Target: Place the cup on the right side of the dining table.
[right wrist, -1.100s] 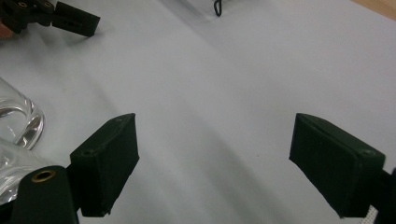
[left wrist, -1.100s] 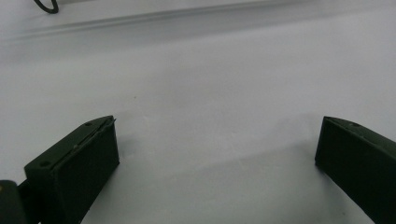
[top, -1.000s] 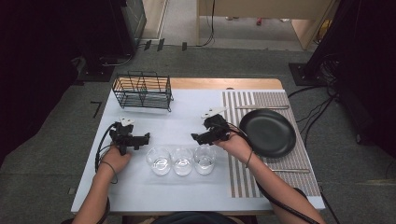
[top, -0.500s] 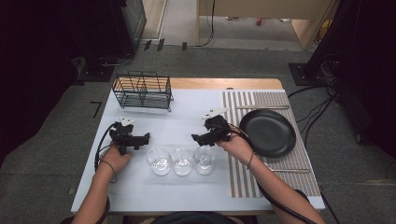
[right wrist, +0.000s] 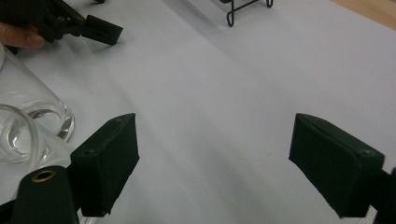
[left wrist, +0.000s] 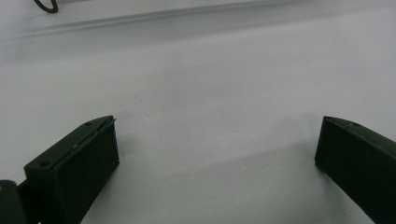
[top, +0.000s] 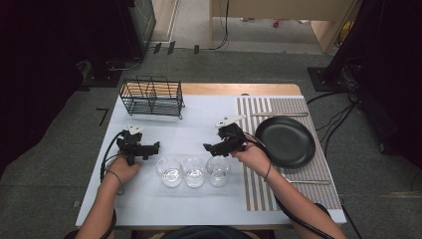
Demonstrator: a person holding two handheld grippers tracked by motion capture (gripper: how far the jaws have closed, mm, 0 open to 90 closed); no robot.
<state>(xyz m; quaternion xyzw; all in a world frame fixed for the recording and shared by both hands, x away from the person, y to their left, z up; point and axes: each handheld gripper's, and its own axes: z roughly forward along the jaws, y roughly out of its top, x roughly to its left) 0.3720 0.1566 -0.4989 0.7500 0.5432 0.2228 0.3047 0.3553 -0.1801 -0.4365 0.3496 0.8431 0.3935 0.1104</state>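
Note:
Three clear glasses stand in a row near the table's front: the left glass (top: 170,172), the middle glass (top: 194,172) and the right glass (top: 218,169). My left gripper (top: 157,146) lies low on the white table, left of the row, jaws open and aimed right. Its own view has the left gripper (left wrist: 217,140) wide apart over bare table. My right gripper (top: 206,147) hovers just behind the right glass, pointing left. Its own view shows the right gripper (right wrist: 215,140) open with nothing between the jaws, and a glass (right wrist: 32,107) beside its left jaw.
A black wire rack (top: 152,97) stands at the back left. A black plate (top: 284,142) rests on a striped placemat (top: 259,189) at the right, with cutlery (top: 278,114) behind it and more cutlery (top: 308,181) in front.

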